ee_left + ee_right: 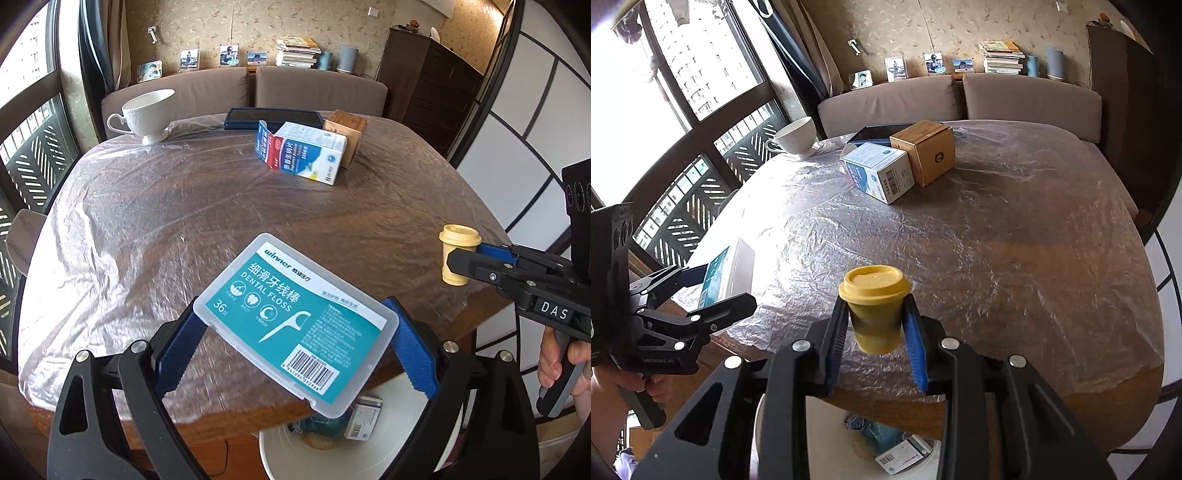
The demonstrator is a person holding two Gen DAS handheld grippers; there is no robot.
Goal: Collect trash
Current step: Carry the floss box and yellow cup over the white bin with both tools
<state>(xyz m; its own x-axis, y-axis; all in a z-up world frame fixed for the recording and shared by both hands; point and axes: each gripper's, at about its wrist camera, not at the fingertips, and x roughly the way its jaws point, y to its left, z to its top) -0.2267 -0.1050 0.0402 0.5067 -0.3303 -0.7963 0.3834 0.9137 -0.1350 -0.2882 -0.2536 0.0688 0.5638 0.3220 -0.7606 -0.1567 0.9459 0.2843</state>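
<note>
The left gripper (295, 339) held a clear dental floss box (295, 321) clamped across its width between widely spread fingers (413, 350), above the white bin (424, 424) at the near edge of the surface (184, 206). The right gripper (877, 328) pinched a small yellow lidded cup (875, 306), also over that bin. Beyond the bin, two cartons (897, 166) stood on the surface.

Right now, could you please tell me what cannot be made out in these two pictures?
- White round bin: left wrist view, the clear plastic dental floss box and left gripper hide much of its contents.
- Same bin: right wrist view, the right gripper holding the small yellow lidded cup covers its rim.
- Floss box: right wrist view, blurred.
</note>
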